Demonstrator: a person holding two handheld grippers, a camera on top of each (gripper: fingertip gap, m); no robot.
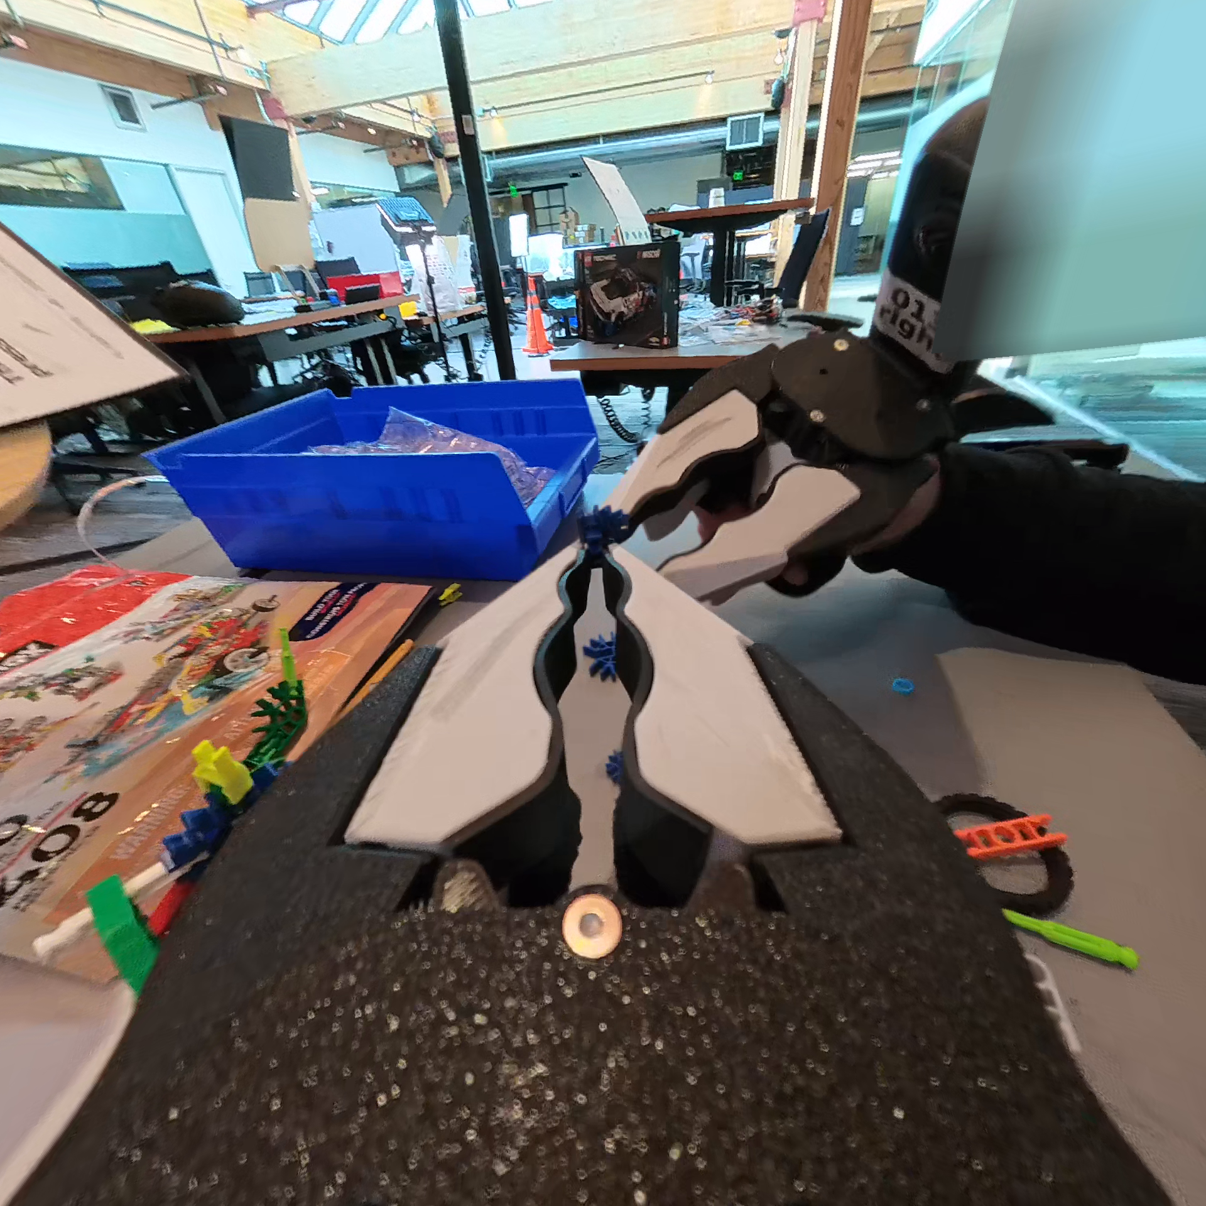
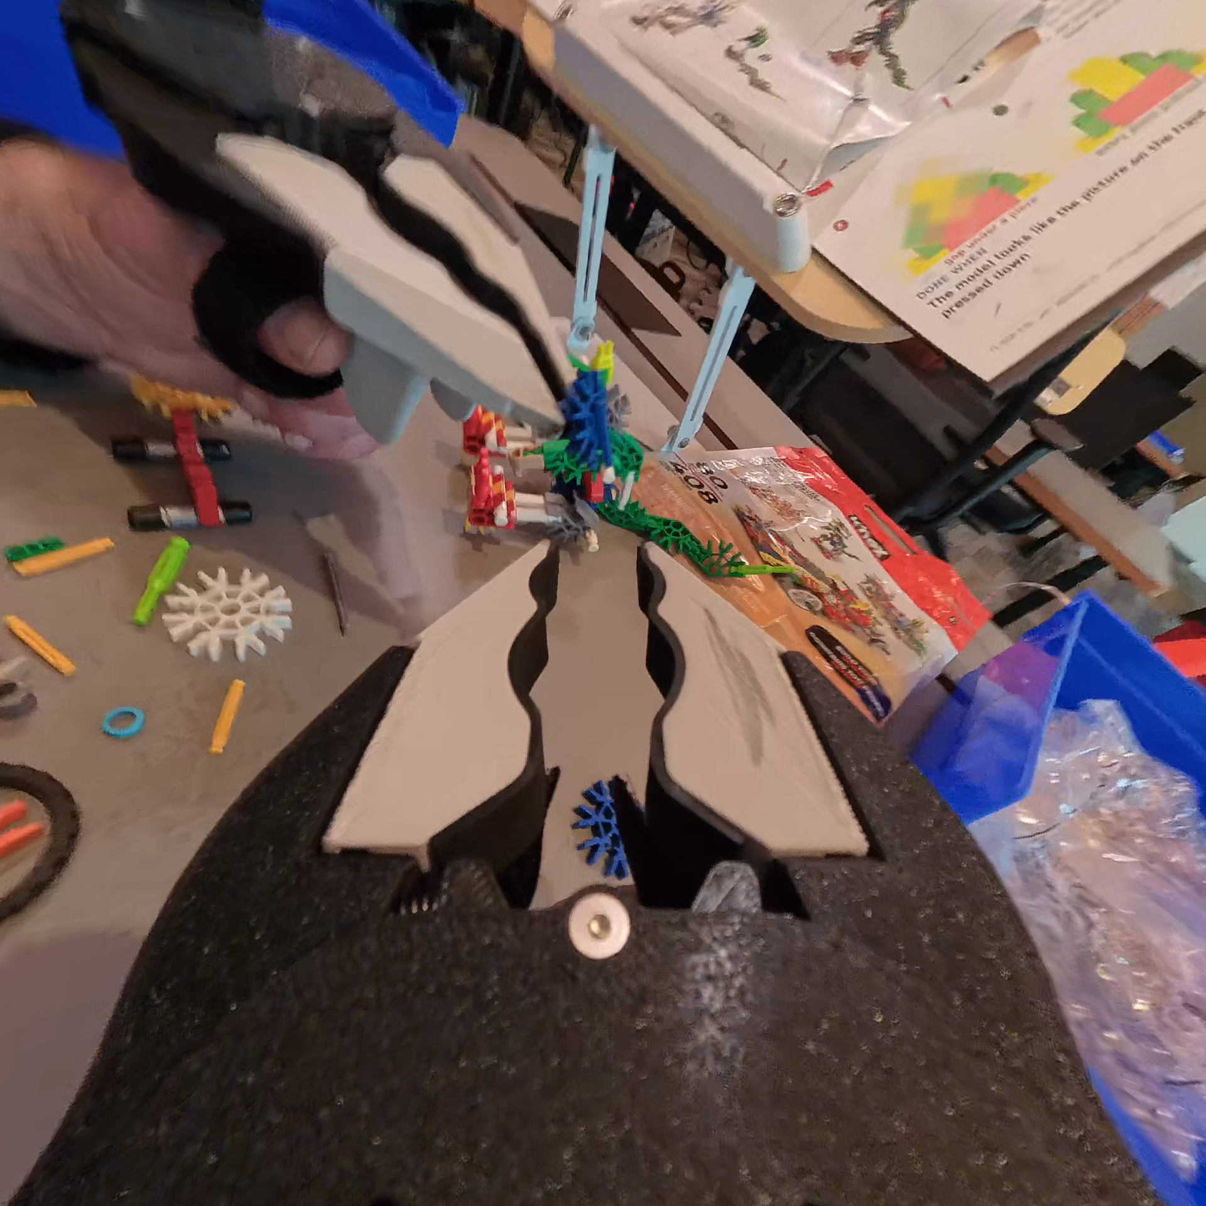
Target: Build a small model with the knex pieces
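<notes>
My left gripper (image 1: 594, 555) is shut on a small blue snowflake-shaped connector (image 1: 597, 527), held above the grey table. It also shows in the right wrist view (image 2: 558, 414), gripping that blue piece (image 2: 584, 417). My right gripper (image 2: 597, 551) is open and empty. In the left wrist view it (image 1: 646, 545) comes in from the right, with its upper fingertip against the held connector. A built model of green, blue, red and yellow pieces (image 2: 574, 496) lies on the table behind the held piece. More blue connectors (image 1: 599, 656) lie loose on the table under the left gripper.
A blue bin (image 1: 365, 496) holding a clear plastic bag stands at the back. A printed toy bag (image 1: 130, 685) lies on the left. A white gear-like connector (image 2: 225, 610), rods, a black tyre (image 1: 1037, 881) and a tilted instruction board (image 2: 913, 130) surround the grippers. Both grippers' tips are close together, under 4 cm apart.
</notes>
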